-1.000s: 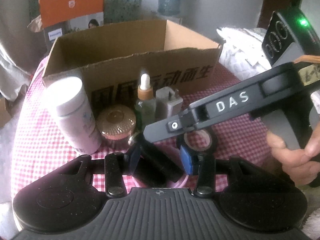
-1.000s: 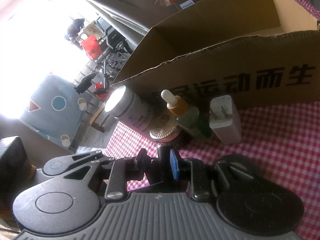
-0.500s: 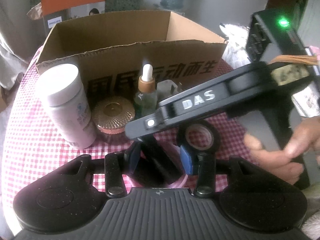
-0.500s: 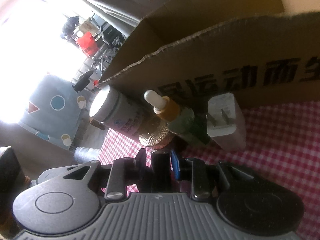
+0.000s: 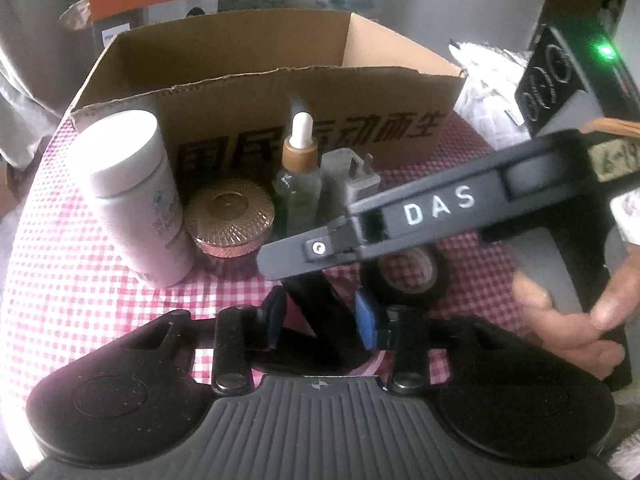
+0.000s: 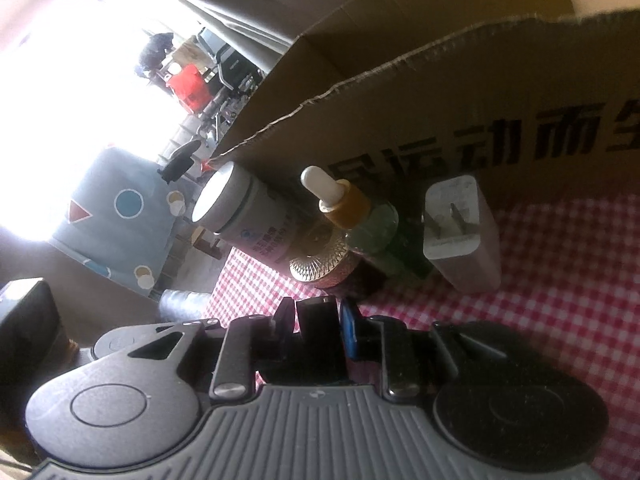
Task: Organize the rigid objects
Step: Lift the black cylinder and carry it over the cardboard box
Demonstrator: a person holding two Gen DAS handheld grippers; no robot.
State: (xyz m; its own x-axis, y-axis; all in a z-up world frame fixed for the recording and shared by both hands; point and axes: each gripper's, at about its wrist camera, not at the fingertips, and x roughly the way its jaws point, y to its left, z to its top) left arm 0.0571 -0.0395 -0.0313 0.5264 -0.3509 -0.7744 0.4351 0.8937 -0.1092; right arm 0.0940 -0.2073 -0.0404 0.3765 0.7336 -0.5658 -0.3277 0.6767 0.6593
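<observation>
- Progress: early, by my judgement. The cardboard box [image 5: 256, 92] stands open beyond the left gripper [image 5: 320, 312]. Nothing shows inside it, though its floor is hidden.
- Still out on the checked cloth [image 5: 80, 280], in a row ahead of the left gripper against the box front: a white bottle [image 5: 128, 192], a round jar [image 5: 230, 216], a dropper bottle [image 5: 298, 184] and a charger plug [image 5: 348, 180]. A tape roll [image 5: 404, 276] lies just beyond the left gripper's right pad.
- Item in hand: a black block [image 6: 320, 344]. The right gripper [image 6: 316, 312] is clamped on it, pads tight to both sides.
- The left gripper's jaws have just been closing, with the same block standing between them. Whether its pads press on it yet, I cannot tell.
- A person's hand [image 5: 572, 312] holds the right gripper's handle, off to the left gripper's right.
- Box: corrugated brown board, rough torn top edge, black printed characters on the front.
- White bottle: smooth plastic cylinder, flat cap, faint print.
- Jar: squat, pinkish glass, gold lid with fine radial ribbing.
- Dropper bottle: clear greenish glass, tan collar, white rubber bulb.
- Plug: matt grey-white block, two flat metal prongs up.
- Tape roll: black ring, open centre.
- Block: dark, matt, straight-sided. Finer detail is lost in shadow.
</observation>
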